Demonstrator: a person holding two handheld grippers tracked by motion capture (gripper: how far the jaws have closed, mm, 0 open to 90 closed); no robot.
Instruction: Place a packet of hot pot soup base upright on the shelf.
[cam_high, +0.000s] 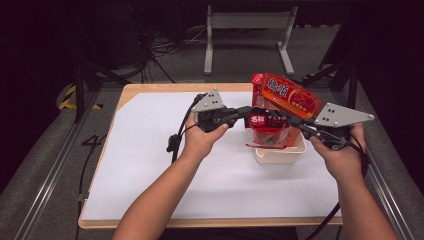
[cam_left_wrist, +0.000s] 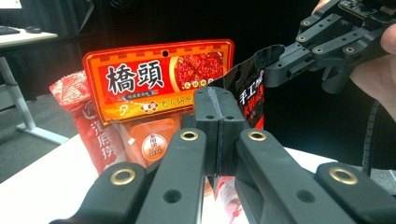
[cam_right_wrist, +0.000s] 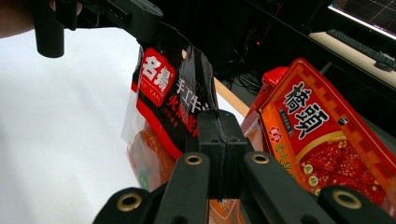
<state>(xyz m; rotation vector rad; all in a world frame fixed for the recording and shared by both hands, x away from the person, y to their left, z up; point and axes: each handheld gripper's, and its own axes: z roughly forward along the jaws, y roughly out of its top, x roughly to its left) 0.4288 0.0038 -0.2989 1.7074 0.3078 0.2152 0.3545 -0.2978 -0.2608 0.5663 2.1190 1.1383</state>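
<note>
A black-and-red sauce packet (cam_high: 267, 123) hangs over a white bin (cam_high: 295, 151), stretched between both grippers. My left gripper (cam_high: 248, 111) is shut on its upper left corner, and my right gripper (cam_high: 292, 121) is shut on its upper right edge. The left gripper view has its shut jaws (cam_left_wrist: 217, 95) pinching the packet (cam_left_wrist: 250, 100), with the right gripper (cam_left_wrist: 285, 63) clamped on the packet's far corner. The right gripper view has its shut jaws (cam_right_wrist: 217, 116) on the packet (cam_right_wrist: 170, 93), and the left gripper (cam_right_wrist: 135, 16) grips the top.
An orange-red sauce packet (cam_high: 294, 95) stands upright in the bin behind the held one, with a darker red packet (cam_high: 257, 82) beside it. White paper (cam_high: 150, 165) covers the wooden table. A metal stand (cam_high: 247, 30) is on the floor beyond the table.
</note>
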